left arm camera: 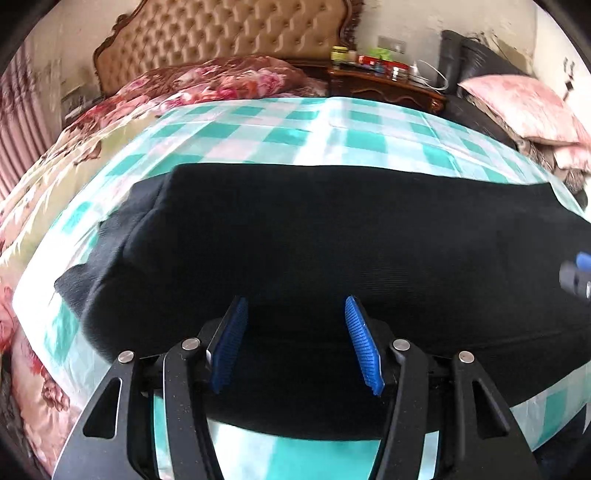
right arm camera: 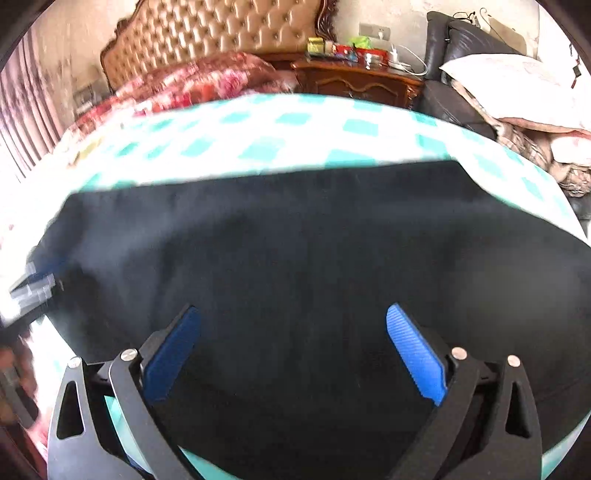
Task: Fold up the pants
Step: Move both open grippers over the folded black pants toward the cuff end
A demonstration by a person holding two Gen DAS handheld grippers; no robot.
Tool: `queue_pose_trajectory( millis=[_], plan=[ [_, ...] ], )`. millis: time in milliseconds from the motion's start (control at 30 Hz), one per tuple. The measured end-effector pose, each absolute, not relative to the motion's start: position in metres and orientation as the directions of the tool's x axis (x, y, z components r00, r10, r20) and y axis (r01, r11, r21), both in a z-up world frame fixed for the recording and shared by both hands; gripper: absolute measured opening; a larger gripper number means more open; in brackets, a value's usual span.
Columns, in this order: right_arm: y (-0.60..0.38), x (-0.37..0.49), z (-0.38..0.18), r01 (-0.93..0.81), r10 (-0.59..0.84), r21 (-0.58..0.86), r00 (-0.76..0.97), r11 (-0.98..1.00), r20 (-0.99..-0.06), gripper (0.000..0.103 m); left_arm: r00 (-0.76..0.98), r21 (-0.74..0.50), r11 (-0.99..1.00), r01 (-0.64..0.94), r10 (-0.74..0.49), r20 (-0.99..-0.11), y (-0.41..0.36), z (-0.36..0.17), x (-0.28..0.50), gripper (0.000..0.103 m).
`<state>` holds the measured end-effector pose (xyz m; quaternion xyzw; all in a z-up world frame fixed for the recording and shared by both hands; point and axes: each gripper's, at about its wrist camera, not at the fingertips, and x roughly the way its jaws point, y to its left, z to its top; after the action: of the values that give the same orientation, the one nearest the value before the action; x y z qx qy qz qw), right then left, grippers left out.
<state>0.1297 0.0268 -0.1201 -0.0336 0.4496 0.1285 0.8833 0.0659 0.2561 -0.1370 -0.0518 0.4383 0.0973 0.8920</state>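
Note:
Black pants (left arm camera: 314,251) lie flat across a teal-and-white checked sheet (left arm camera: 280,125) on the bed, folded lengthwise, with a bunched end at the left. My left gripper (left arm camera: 295,306) is open just above the near edge of the pants, holding nothing. My right gripper (right arm camera: 293,317) is open wider over the pants (right arm camera: 314,251) near their near edge, also empty. The right gripper's tip shows at the right edge of the left wrist view (left arm camera: 578,275); the left gripper shows blurred at the left edge of the right wrist view (right arm camera: 33,288).
A floral quilt (left arm camera: 207,81) is piled at the head of the bed under a tufted headboard (left arm camera: 229,33). A wooden nightstand (left arm camera: 384,85) with small items stands behind. A dark chair with a pink pillow (left arm camera: 517,107) is at the right.

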Motion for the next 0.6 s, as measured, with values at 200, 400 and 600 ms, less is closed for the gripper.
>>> queue_pose_trajectory(
  millis=[200, 400, 600],
  plan=[
    [0.078, 0.186, -0.128, -0.32, 0.16, -0.026, 0.542, 0.947, -0.825, 0.092, 0.582, -0.006, 0.957, -0.291, 0.172, -0.794, 0.269, -0.133, 0.057, 0.055],
    [0.089, 0.208, -0.152, -0.294, 0.1, -0.066, 0.517, 0.954, -0.85, 0.095, 0.569, 0.037, 0.936, -0.349, 0.243, -0.786, 0.282, -0.127, 0.046, 0.056],
    [0.088, 0.213, -0.155, -0.286, 0.086, -0.077, 0.518, 0.955, -0.851, 0.101, 0.561, 0.047, 0.925, -0.376, 0.268, -0.783, 0.292, -0.124, 0.04, 0.056]
  ],
)
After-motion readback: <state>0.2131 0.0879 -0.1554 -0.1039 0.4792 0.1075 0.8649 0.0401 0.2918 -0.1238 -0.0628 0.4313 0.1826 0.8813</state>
